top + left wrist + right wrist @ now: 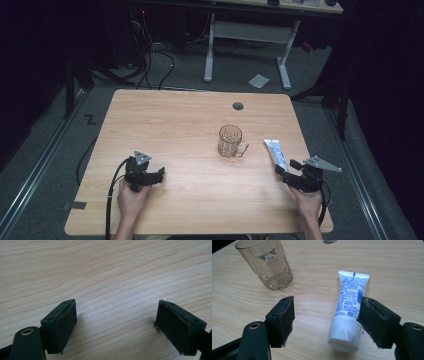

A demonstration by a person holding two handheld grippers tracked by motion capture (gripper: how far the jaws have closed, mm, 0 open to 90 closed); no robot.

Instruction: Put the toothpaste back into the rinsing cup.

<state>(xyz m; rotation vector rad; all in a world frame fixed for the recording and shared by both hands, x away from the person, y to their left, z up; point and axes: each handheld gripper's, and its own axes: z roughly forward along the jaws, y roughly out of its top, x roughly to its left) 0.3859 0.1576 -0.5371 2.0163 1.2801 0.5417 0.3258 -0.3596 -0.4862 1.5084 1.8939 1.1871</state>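
A white toothpaste tube (pixel 276 154) with blue print lies flat near the table's right edge, its cap toward me. In the right gripper view the tube (pixel 348 310) rests on the wood beside the right pad, cap nearest. My right gripper (pixel 289 171) hovers just behind the cap with its jaws wide apart and nothing pressed between them. A clear glass mug (pixel 230 141) with a handle stands upright at mid-table; the same mug (pixel 267 263) appears at the upper left of the right gripper view. My left gripper (pixel 159 175) rests open at the front left over bare wood (pixel 107 290).
The wooden table (pixel 165 125) has a round grey cable grommet (pixel 238 106) near its far edge. Beyond it stands a white-legged desk (pixel 250 35), with cables and a scrap of paper (pixel 258 80) on the grey floor.
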